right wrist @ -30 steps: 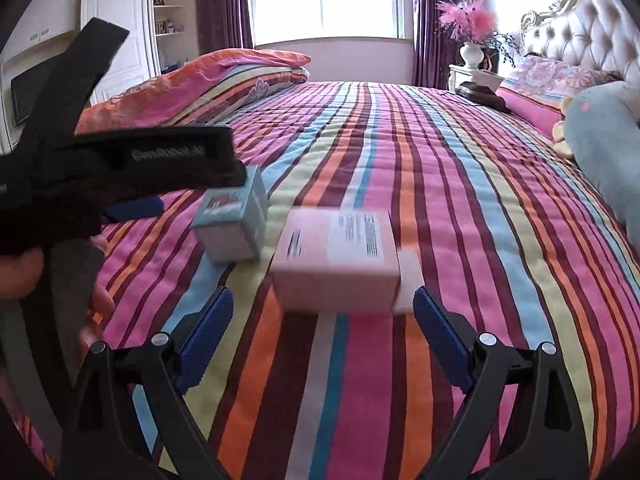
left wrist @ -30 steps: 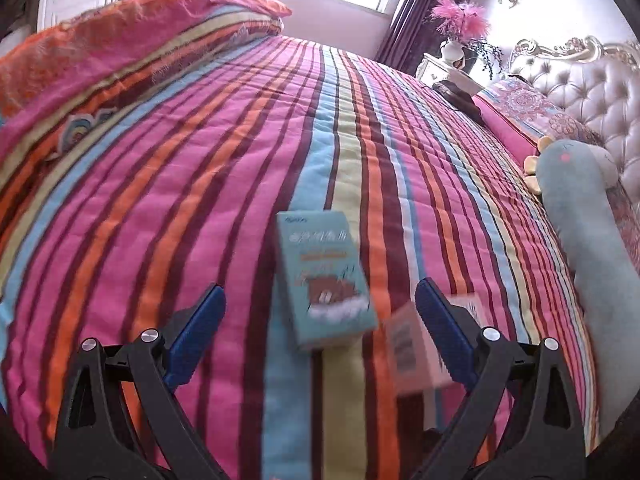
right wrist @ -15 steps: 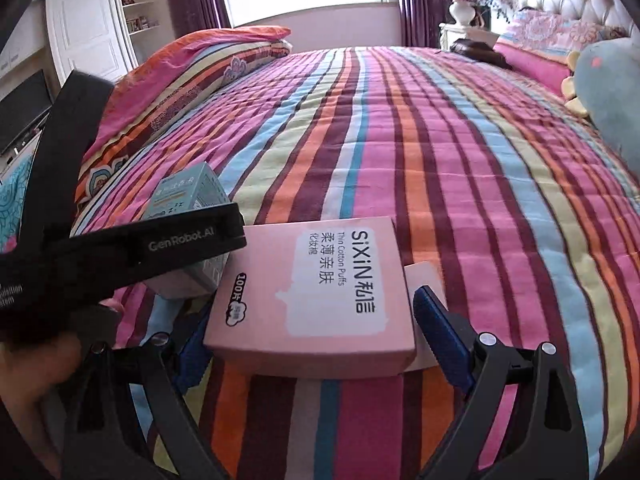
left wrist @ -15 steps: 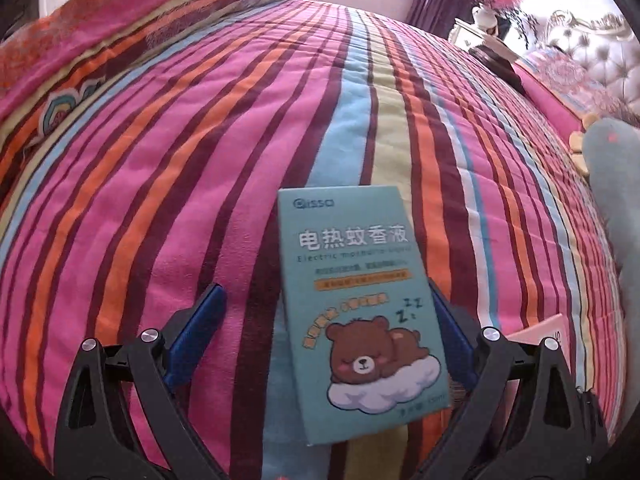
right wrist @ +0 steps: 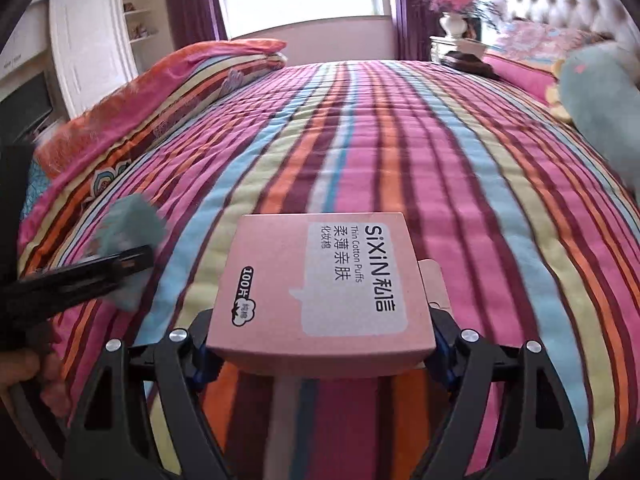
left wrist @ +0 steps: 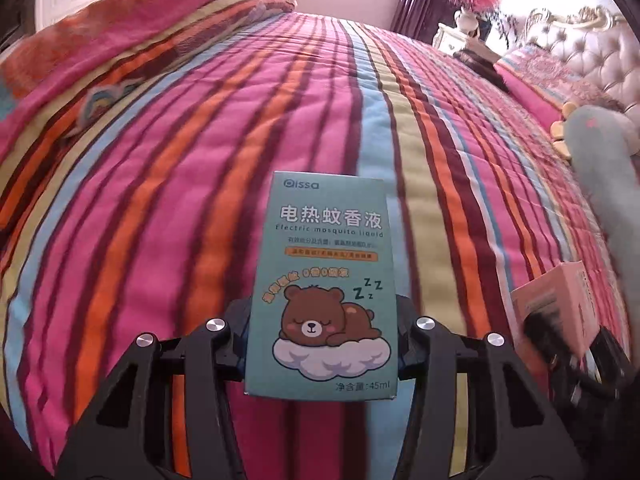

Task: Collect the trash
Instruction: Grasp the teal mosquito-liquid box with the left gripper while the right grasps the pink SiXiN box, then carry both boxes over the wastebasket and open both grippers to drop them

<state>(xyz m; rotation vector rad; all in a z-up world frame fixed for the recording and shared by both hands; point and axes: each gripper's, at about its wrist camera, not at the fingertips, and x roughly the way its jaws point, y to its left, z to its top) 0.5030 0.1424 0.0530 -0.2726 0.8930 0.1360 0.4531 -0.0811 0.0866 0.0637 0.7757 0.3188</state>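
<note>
Already both pairs of jaws had just been closing, each with a box between them. Left gripper [left wrist: 322, 330] had its jaws pressed on the long sides of the teal mosquito-liquid box [left wrist: 326, 280], low down near the bear print, box flat on the striped bedspread [left wrist: 200, 200]. Right gripper [right wrist: 322, 338] had its jaws on the near corners of the pink cotton-puff box [right wrist: 320, 284], also flat on the bedspread; contact looked made on both sides, pads mostly hidden under the box edge.

Handling, as a judgement: both are thin card cartons, light, stiff along edges, easy to crush at the faces if squeezed hard. Teal one may carry a small bottle, so slightly heavier at one end. Side-edge hold near the middle seems best; the pink one is held near its end and could droop or pivot. Its loose flap at 3 o'clock could catch.

Outward: in the left view the pink box showed at 4 o'clock, cut off by the edge. In the right view the teal box sat at 9 o'clock, blurred, partly behind the left tool. A folded quilt [right wrist: 160, 92] lay at 10 o'clock, a grey-blue plush [right wrist: 600, 92] at 2 o'clock, cropped. No bin visible. Fingers at 8 o'clock, barely readable.
</note>
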